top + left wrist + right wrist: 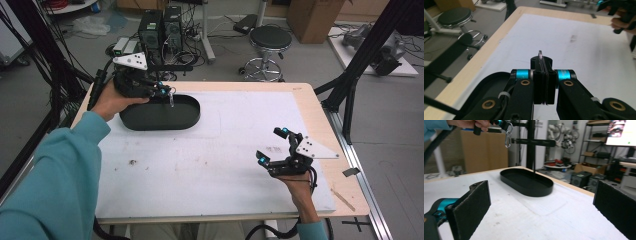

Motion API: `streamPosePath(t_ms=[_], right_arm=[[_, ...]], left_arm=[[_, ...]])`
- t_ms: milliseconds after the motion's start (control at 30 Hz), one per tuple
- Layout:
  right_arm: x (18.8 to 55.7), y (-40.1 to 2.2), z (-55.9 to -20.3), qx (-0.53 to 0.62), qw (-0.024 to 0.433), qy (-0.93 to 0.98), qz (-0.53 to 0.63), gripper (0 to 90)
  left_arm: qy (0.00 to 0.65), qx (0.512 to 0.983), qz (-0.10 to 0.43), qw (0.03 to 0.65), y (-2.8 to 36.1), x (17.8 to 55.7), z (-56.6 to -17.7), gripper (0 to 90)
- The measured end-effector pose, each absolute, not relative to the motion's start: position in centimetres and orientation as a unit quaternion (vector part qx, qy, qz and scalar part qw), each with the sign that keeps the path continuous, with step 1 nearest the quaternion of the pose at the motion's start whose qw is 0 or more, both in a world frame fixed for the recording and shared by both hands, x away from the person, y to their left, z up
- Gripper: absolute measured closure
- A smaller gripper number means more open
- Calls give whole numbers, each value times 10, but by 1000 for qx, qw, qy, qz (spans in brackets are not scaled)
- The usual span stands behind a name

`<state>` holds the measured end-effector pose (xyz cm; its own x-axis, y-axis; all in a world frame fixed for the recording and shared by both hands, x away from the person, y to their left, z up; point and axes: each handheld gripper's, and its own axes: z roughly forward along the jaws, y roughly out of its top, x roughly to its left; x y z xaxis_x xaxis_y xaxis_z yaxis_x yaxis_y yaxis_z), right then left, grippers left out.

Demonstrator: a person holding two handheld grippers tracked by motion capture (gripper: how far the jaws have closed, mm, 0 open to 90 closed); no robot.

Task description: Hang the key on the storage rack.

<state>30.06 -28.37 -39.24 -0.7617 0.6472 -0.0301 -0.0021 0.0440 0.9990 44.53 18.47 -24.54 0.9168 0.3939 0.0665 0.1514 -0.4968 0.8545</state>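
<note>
Where white mat point(225, 150) covers table point(320, 125): black tray point(160, 114), stool point(270, 40) beyond.

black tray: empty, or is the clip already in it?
Empty. The right gripper view shows the tray with a bare floor; the clip hangs above it, held in the left gripper.

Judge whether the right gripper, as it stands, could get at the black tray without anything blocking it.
Probably yes. The right gripper is open and faces the black tray across bare white mat. The left gripper holds a carabiner above the tray.
</note>
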Motion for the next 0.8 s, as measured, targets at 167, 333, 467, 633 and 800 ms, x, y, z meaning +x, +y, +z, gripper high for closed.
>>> streamPosePath(t_ms=[167, 333, 467, 633, 800], right_arm=[[300, -292, -404, 257, 260, 667, 649, 6], [300, -296, -414, 272, 270, 660, 646, 6], [301, -300, -422, 274, 275, 656, 648, 6], [301, -301, -431, 275, 279, 660, 641, 6], [302, -304, -438, 279, 281, 655, 643, 6]], left_arm=[[176, 863, 139, 453, 190, 466, -245, 886], [203, 865, 151, 433, 197, 481, -251, 886], [223, 863, 158, 424, 202, 489, -256, 885], [240, 861, 166, 418, 203, 495, -260, 886], [249, 859, 170, 413, 201, 498, -262, 886]])
